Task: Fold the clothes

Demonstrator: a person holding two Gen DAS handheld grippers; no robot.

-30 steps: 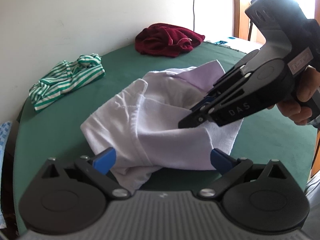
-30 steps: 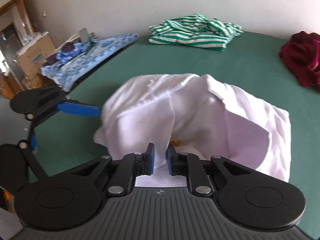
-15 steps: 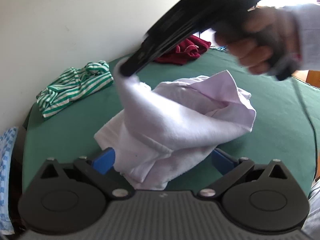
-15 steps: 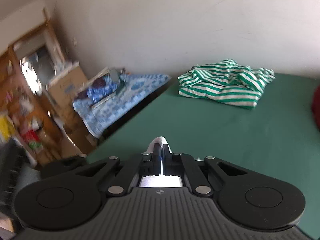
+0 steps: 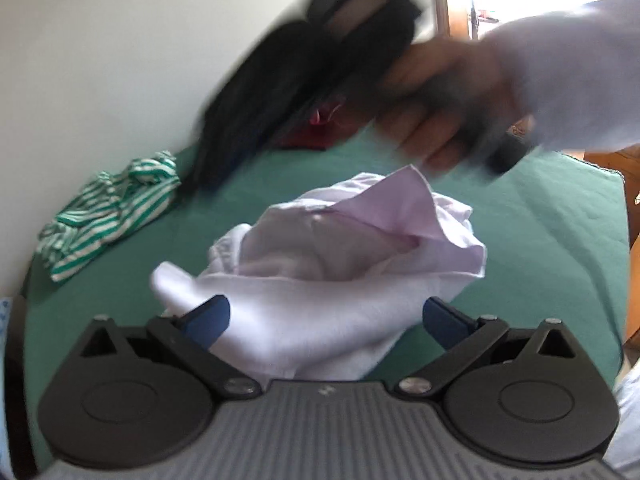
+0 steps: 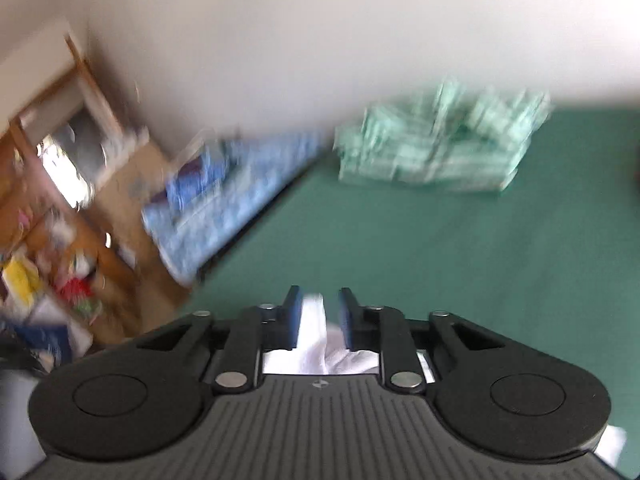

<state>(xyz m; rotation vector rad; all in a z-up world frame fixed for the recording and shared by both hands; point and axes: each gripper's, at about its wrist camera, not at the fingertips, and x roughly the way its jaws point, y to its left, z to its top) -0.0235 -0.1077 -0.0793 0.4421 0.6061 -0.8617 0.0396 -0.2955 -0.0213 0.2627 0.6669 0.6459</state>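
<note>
Between frames, our right gripper point(image 6: 319, 312) parted halfway, freeing the white shirt point(image 5: 320, 280), which slumped unfolded on the green table point(image 5: 540, 240) between the wide-open left gripper's point(image 5: 326, 314) fingers.

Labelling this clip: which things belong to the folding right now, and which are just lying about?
In use: shirt, left gripper, right gripper.
Lying about: striped top, red garment, blue cloth beside the table.
</note>
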